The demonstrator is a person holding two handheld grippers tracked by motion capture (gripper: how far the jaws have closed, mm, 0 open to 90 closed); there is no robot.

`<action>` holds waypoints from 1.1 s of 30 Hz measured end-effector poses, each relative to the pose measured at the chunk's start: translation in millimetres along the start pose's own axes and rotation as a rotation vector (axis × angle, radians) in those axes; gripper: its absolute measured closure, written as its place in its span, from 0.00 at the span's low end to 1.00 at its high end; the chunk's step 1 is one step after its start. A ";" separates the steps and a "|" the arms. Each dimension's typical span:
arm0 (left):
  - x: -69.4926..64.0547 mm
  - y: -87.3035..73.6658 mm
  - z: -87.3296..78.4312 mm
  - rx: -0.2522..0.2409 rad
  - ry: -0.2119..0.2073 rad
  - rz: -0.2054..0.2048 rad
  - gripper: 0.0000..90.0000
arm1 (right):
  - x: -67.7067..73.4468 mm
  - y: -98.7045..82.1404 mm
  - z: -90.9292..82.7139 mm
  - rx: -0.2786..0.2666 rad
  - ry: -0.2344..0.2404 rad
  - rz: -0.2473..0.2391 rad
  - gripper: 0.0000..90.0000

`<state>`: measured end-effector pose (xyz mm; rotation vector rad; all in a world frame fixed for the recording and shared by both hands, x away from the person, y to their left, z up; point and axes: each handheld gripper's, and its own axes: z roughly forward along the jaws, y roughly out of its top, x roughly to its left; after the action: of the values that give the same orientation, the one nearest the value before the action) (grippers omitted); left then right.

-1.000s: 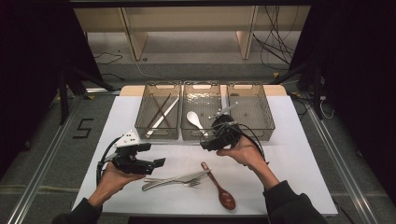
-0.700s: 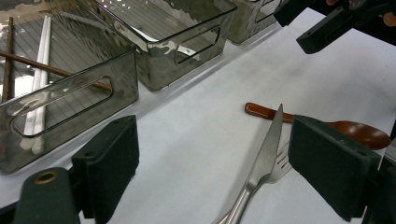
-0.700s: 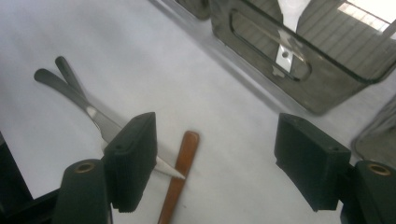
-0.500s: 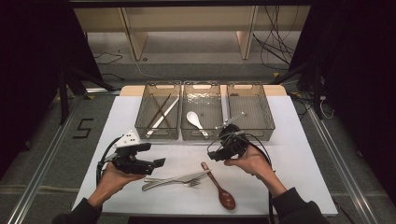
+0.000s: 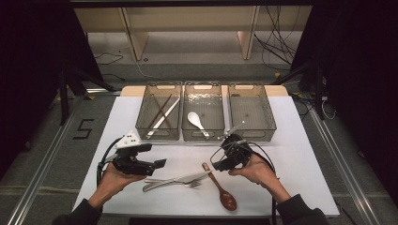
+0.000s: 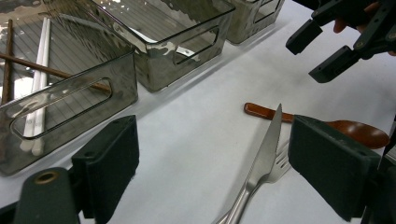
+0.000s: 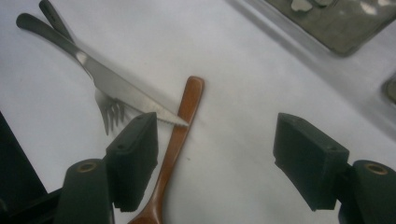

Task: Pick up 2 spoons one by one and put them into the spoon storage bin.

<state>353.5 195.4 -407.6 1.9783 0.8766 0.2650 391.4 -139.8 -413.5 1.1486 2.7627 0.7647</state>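
Near the front edge of the white table (image 5: 300,154), a little right of its middle, lies the wooden spoon (image 5: 220,185); its long axis runs slantwise, the thin handle end pointing back toward the trays and slightly left, the bowl toward the front edge and slightly right; the knife (image 5: 176,180) lies almost crosswise to it, the blade tip touching the spoon's handle, with the fork (image 5: 190,183) tucked under the blade; the right gripper (image 5: 221,162) hangs just above the handle end of the spoon, touching nothing; in the right gripper view its jaws stand wide apart with bare table between them, and the spoon handle (image 7: 180,122) runs up just inside the left jaw, beside its pad; the right hand (image 5: 256,169) comes in from the front right corner, wrist bent so the gripper tips down and leftward; the left gripper (image 5: 159,164) is held level over the front left part of the table, jaws also spread wide and empty, pointing right toward the knife; the left hand (image 5: 115,177) cups it from below; behind stand three clear trays (image 5: 248,136) along the back edge, chopsticks (image 5: 159,115) in the left one, a white spoon (image 5: 197,121) in the middle one.
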 end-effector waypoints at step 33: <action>-1.0 -0.4 2.0 0.012 -0.003 0.005 0.18 | 30.4 -25.4 36.2 0.202 0.003 -0.108 0.65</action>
<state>353.6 193.5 -408.9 1.9918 0.8731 0.2610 361.3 -119.1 -452.8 1.0160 2.9307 0.4867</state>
